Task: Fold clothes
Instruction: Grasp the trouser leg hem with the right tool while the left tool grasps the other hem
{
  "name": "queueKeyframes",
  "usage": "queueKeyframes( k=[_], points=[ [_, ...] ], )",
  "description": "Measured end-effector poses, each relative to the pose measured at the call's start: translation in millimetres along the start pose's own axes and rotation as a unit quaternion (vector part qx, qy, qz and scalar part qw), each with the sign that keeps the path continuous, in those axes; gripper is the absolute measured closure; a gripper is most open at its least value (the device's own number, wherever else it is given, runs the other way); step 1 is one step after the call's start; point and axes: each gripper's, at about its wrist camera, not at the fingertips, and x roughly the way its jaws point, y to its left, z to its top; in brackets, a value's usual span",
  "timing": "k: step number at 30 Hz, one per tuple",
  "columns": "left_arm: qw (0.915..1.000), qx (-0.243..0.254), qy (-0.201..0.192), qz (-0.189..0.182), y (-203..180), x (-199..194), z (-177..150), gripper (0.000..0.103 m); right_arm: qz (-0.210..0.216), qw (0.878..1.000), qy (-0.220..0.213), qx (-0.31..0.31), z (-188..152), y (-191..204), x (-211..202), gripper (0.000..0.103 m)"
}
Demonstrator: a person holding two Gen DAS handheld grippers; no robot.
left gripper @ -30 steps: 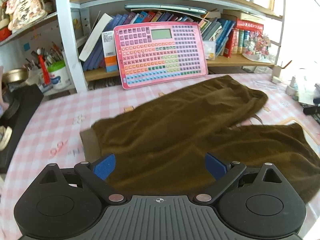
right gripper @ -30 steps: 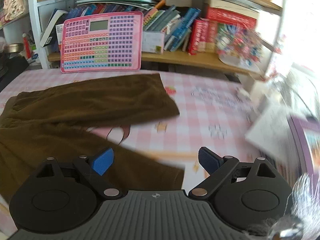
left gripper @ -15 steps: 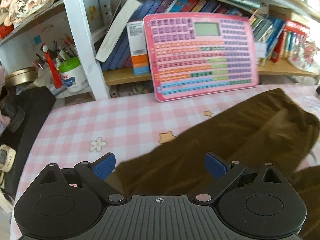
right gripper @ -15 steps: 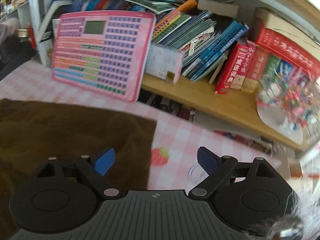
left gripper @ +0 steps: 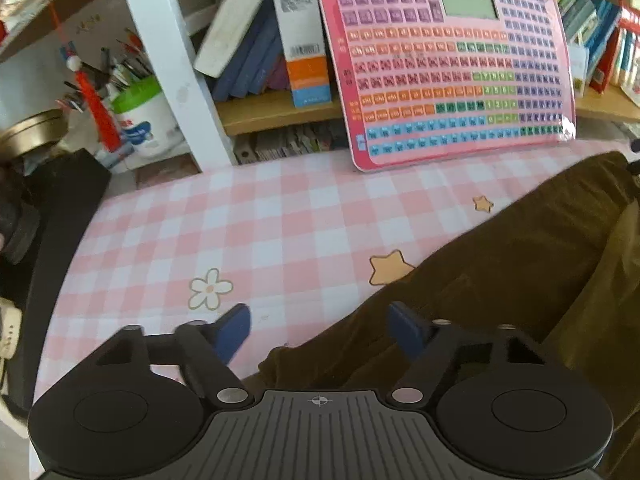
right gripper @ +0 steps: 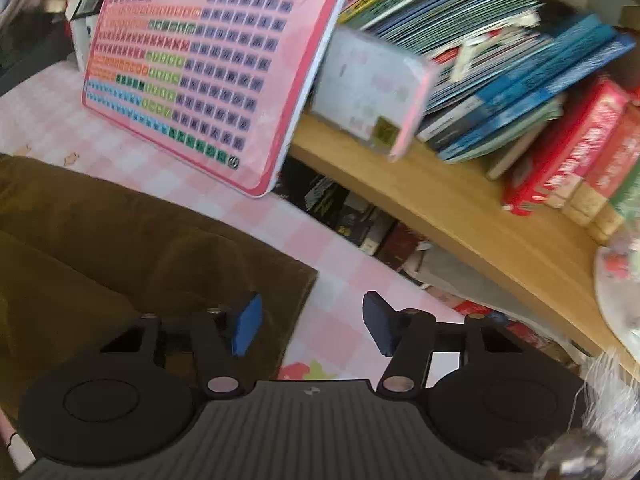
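pink checked tablecloth [left gripper: 248, 220]: both grippers have closed in on dark brown corduroy trousers [left gripper: 500, 264]; left gripper [left gripper: 320, 330] and right gripper [right gripper: 312, 326] part-open, empty, straddling far-edge corners; grasp next.

I hold my left gripper [left gripper: 319, 330] low and nearly level, its two blue-padded fingers [left gripper: 234, 330] spread wide apart with nothing pinched between them. My right gripper [right gripper: 313, 325] is rolled a little to one side, so its view sits tilted, and it too hangs low. Its blue fingers [right gripper: 246, 325] stand apart as well, the gap between them free, the black linkage arms splayed outward behind.
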Motion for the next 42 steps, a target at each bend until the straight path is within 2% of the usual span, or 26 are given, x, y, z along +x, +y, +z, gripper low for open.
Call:
queueKeyframes(
  k=[6, 14, 20, 21, 22, 23, 24, 25, 26, 28, 31, 33, 35, 38, 42],
  points=[
    [0.9983, 0.033, 0.032, -0.037, 2.4, 14.6, -3.2, 0.035, 0.028, 0.999, -0.018, -0.011, -0.1, 3.8, 14.1, 0.049],
    [0.9949, 0.03, 0.028, -0.092, 18.6, 24.1, -3.5, 0.035, 0.055, 0.998, -0.025, 0.004, 0.2, 0.1, 17.1, 0.049],
    [0.9913, 0.041, 0.04, -0.118, 24.5, 25.4, -4.6, 0.035, 0.085, 0.996, -0.017, 0.021, 1.8, -10.5, 18.0, 0.054],
    [0.9912, 0.044, 0.04, -0.118, 24.1, 25.0, -5.4, 0.038, 0.085, 0.996, -0.014, 0.022, 2.9, -12.1, 17.6, 0.061],
    [0.9912, 0.044, 0.04, -0.118, 22.9, 24.3, -5.9, 0.04, 0.084, 0.996, -0.012, 0.025, 3.7, -13.7, 17.1, 0.075],
    [0.9912, 0.044, 0.042, -0.117, 21.0, 23.4, -6.0, 0.048, 0.087, 0.996, -0.009, 0.03, 4.3, -14.8, 16.6, 0.081],
    [0.9906, 0.048, 0.045, -0.12, 16.7, 21.5, -5.4, 0.065, 0.09, 0.995, -0.007, 0.035, 4.8, -16.0, 16.1, 0.088],
    [0.9897, 0.052, 0.049, -0.124, 11.6, 19.2, -4.8, 0.075, 0.091, 0.995, -0.004, 0.037, 5.5, -15.7, 15.2, 0.092],
    [0.9892, 0.062, 0.051, -0.123, 5.5, 17.0, -5.4, 0.091, 0.087, 0.996, 0.002, 0.033, 6.6, -12.1, 13.4, 0.094],
    [0.9887, 0.086, 0.052, -0.112, -5.1, 12.7, -7.5, 0.097, 0.071, 0.997, 0.009, 0.024, 8.7, -3.8, 6.0, 0.096],
    [0.9952, 0.058, -0.017, -0.077, 4.9, -9.3, -0.7, 0.098, 0.02, 0.999, -0.034, 0.028, 11.9, 1.1, -24.3, 0.097],
    [0.9954, 0.006, -0.079, -0.054, 10.3, -32.0, 3.4, 0.099, -0.013, 0.993, -0.102, 0.059, 12.3, 2.3, -60.1, 0.097],
    [0.9939, 0.022, -0.099, -0.044, 1.5, -45.0, 1.3, 0.099, -0.032, 0.99, -0.122, 0.065, 5.0, 13.8, -84.6, 0.097],
    [0.9877, 0.06, -0.134, -0.054, -9.2, -74.7, -7.8, 0.099, -0.062, 0.984, -0.151, 0.075, -7.2, 30.9, -123.0, 0.097],
    [0.9713, 0.084, -0.205, -0.088, -0.1, -129.1, -31.6, 0.099, -0.104, 0.968, -0.196, 0.118, -44.2, 54.6, -196.5, 0.097]
  ],
)
